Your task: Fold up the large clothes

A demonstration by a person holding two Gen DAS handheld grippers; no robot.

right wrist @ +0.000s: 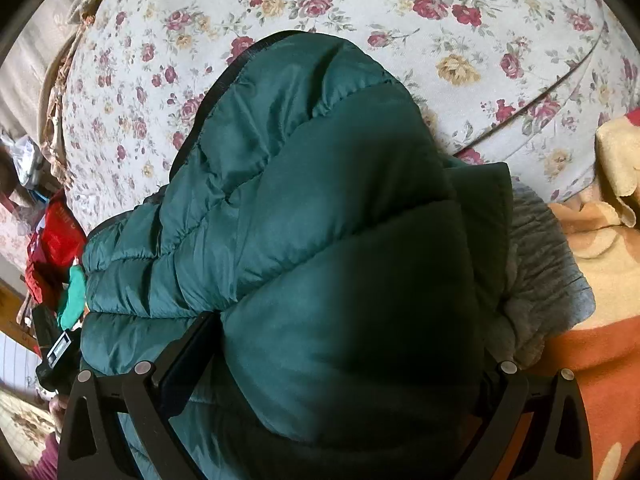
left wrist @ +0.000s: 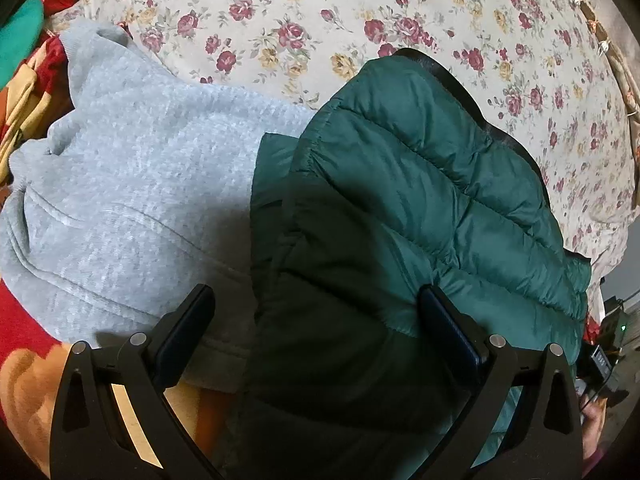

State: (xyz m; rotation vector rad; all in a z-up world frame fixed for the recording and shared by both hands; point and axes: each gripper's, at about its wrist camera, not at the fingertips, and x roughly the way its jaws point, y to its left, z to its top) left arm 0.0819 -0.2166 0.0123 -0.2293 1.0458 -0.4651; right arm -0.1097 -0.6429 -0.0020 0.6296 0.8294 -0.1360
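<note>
Floral rose-print bedsheet (left wrist: 360, 12) serves as folding surface. Dark green quilted puffer jacket (left wrist: 420, 184) lies bundled on it, overlapping grey fleece sweatshirt (left wrist: 132, 176), probably stacked. Left gripper (left wrist: 316, 304) spread wide above both garments. Right gripper (right wrist: 344, 344) spread, straddling jacket bulk; pinching nothing visible.

We see the left hand-held gripper (left wrist: 316, 304) and right hand-held gripper (right wrist: 348, 336) as matte black frames with triangular cut-outs. Each carries silver round pivot pins and flat dark pads; a pale tan strip lines the left one's inner frame.
</note>
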